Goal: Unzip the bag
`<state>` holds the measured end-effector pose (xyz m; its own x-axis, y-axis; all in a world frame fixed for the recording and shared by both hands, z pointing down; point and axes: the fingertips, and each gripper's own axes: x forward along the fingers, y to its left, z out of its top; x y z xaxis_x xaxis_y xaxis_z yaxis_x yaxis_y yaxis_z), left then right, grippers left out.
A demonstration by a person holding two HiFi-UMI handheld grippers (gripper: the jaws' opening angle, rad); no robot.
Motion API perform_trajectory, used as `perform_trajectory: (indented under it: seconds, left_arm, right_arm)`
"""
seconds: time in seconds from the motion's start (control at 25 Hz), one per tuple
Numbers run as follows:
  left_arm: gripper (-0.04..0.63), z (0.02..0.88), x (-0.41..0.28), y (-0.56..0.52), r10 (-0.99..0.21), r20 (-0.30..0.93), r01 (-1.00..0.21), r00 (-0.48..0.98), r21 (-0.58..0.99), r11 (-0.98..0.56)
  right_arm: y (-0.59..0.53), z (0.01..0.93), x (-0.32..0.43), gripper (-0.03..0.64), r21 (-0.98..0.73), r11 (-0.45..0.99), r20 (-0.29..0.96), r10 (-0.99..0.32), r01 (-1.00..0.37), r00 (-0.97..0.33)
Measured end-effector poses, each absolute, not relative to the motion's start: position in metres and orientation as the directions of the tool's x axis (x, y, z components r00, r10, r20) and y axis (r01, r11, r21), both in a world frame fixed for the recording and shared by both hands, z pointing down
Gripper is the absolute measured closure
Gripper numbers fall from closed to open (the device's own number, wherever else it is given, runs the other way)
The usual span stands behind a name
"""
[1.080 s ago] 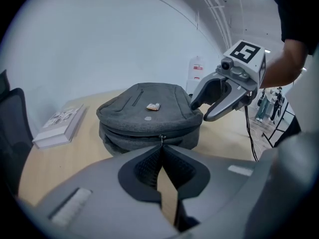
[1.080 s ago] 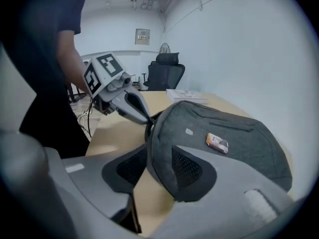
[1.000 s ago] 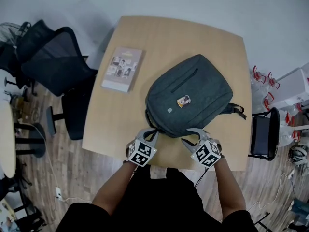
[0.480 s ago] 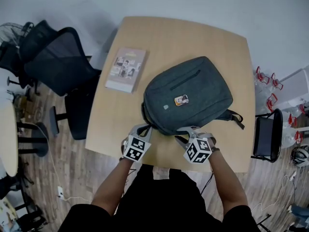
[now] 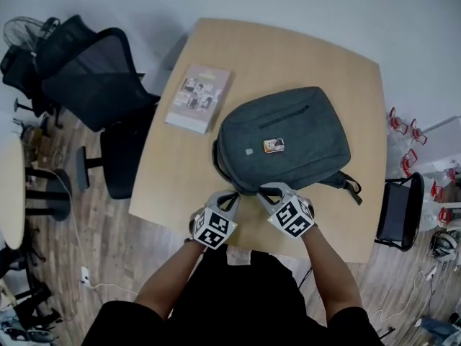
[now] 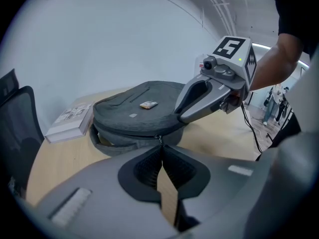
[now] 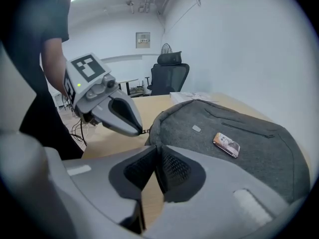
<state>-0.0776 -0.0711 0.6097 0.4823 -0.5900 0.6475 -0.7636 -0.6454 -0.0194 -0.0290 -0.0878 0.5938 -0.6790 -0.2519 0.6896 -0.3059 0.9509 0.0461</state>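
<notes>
A dark grey backpack [image 5: 284, 139] lies flat on the wooden table [image 5: 338, 71], with a small badge [image 5: 273, 145] on top. Both grippers are at its near edge. My left gripper [image 5: 229, 199] has its jaws together on the zipper pull [image 6: 159, 139] at the bag's rim. Just to its right, my right gripper [image 5: 268, 192] is closing its jaws. In the right gripper view its tips [image 7: 157, 146] meet on the rim fabric of the backpack [image 7: 239, 133]. The zip line looks closed.
A book [image 5: 199, 98] lies on the table left of the bag. A black office chair [image 5: 94, 85] stands at the table's left side. Folding chairs and red-handled items [image 5: 403, 132] sit on the floor to the right. The person's arms reach in from below.
My right gripper has slid left along the bag's near edge toward the left gripper and its jaws have come together. The left gripper stays at the rim.
</notes>
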Motion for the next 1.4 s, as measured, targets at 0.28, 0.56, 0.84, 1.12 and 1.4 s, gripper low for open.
perform_trajectory:
  seconds: [0.28,0.56,0.84,1.12,1.4]
  left_arm:
    - [0.568,0.611,-0.061,-0.069,-0.584,0.626,-0.774,0.518,0.053,-0.63]
    - [0.568,0.614,-0.067,-0.067,-0.592,0.621,-0.785,0.513,0.059,-0.617]
    - [0.568,0.614,-0.068,-0.067,-0.599,0.623,-0.789,0.503,0.049,-0.612]
    - [0.568,0.615,-0.068,-0.066,-0.615,0.63,-0.812,0.474,0.043,-0.582]
    - [0.566,0.616,-0.072,-0.053,-0.673,0.621,-0.889,0.402,0.087,-0.45]
  right_arm:
    - [-0.092,0.594,-0.044,0.575,0.023,0.952,0.681,-0.238,-0.305,-0.692]
    - [-0.08,0.597,-0.003,0.408,0.143,0.984,0.737,-0.177,-0.105,-0.653]
    - [-0.107,0.614,0.073,0.408,0.316,0.947,0.844,-0.254,0.056,-0.472]
    - [-0.123,0.624,0.084,0.495,0.333,0.937,0.868,-0.263,0.102,-0.421]
    - [-0.105,0.625,0.061,0.543,0.315,0.948,0.84,-0.256,0.046,-0.478]
